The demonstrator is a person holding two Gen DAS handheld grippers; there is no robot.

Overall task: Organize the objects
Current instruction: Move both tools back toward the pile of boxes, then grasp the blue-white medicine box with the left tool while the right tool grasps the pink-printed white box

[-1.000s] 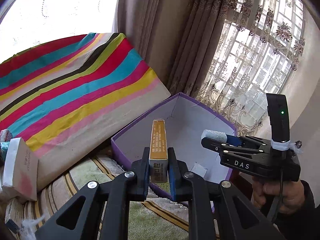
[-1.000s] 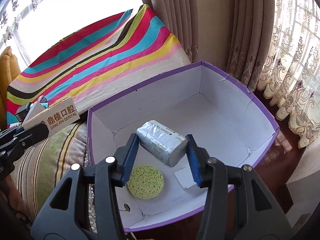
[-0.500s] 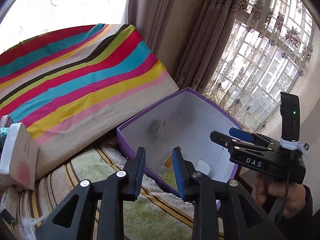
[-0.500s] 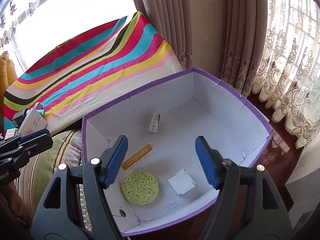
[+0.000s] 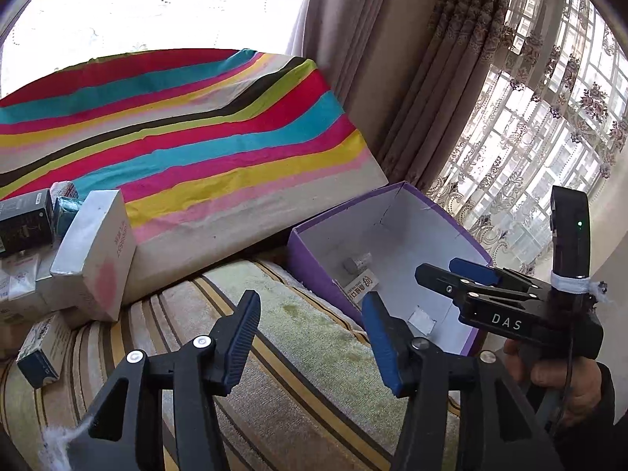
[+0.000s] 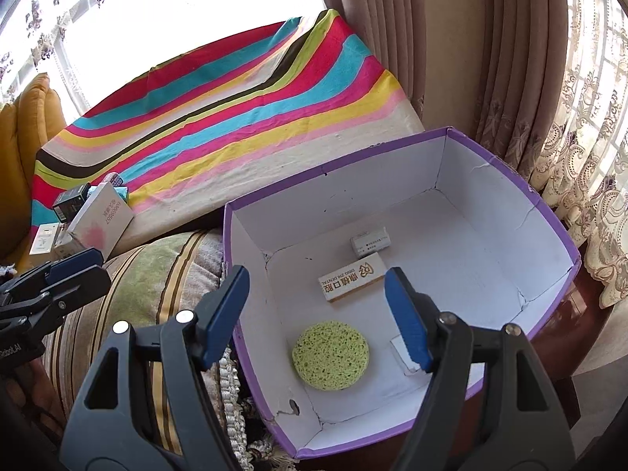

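Right wrist view: the right gripper (image 6: 316, 310) hangs over the purple box (image 6: 557, 274), spread wide with nothing between its blue pads. Inside the box lie a round green sponge (image 6: 330, 354), a long gold and white box (image 6: 351, 282), a small silver pack (image 6: 371, 241) and a white paper square (image 6: 400, 349). The left gripper (image 5: 310, 333) is over the striped cushion (image 5: 306, 384) beside the purple box, and its jaws are opening with nothing in them. More small boxes (image 5: 92, 263) wait in a pile to the left, against the rainbow striped pillow (image 5: 188, 137). Curtains (image 6: 463, 47) hang behind the purple box. A hand (image 5: 565, 376) holds the right gripper's handle.
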